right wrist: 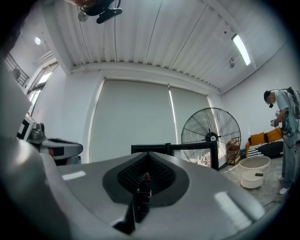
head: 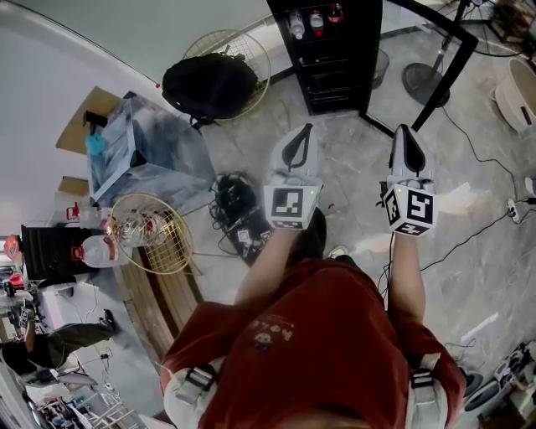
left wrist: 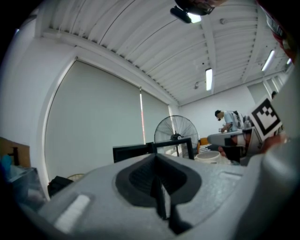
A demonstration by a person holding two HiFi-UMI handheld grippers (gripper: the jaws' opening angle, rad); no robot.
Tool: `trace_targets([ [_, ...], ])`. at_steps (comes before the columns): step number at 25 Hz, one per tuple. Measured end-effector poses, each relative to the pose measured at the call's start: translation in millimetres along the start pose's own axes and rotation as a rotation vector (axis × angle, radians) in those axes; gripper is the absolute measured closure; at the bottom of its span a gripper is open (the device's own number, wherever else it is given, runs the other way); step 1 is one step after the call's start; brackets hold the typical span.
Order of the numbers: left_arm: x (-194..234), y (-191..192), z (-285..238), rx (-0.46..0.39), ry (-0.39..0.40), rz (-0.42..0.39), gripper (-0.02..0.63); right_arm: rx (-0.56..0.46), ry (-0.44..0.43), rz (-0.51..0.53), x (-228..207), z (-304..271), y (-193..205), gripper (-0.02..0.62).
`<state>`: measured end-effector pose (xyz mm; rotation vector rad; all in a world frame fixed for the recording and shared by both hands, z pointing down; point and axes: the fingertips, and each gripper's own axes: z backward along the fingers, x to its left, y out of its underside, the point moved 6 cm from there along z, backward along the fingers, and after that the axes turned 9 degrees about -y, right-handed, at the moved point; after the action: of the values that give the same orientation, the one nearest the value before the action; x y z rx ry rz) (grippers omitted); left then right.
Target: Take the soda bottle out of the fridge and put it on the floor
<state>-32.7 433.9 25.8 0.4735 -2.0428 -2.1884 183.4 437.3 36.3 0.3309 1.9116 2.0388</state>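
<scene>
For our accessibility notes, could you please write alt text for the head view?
Seen from above, a person in red holds the left tongs and right tongs, both shut and empty, out toward a black fridge with its door open and bottles on its top shelf.

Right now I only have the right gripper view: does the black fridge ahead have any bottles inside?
Observer: Yes. In the head view a row of small bottles stands on the black fridge's top shelf.
Operator: Is the left claw free?
Observer: The left claw is shut with nothing in it.
Operator: What's left of the fridge?
Observer: A black bag lying on a round wire grille.
</scene>
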Motion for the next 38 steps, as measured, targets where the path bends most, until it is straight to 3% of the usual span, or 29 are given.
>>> trace_targets([
  [9,35,17,-64,-0.008,0.012,0.029,0.606,0.013,0.015,0.028,-13,-67,10,0.595],
  [23,151,41,-240,-0.013,0.049,0.068,0.606,0.038,0.039,0.054,-28,-278,13,0.595],
  [29,167,45,-284,-0.016,0.083,0.060,0.606,0.032,0.062,0.051,-37,-320,11,0.595],
  [34,214,68,-352,0.012,0.076,0.082,0.606,0.076,0.011,0.049,-38,-404,33,0.595],
  [38,222,77,-379,0.006,0.063,0.083,0.606,0.074,0.002,0.034,-48,-428,45,0.595],
])
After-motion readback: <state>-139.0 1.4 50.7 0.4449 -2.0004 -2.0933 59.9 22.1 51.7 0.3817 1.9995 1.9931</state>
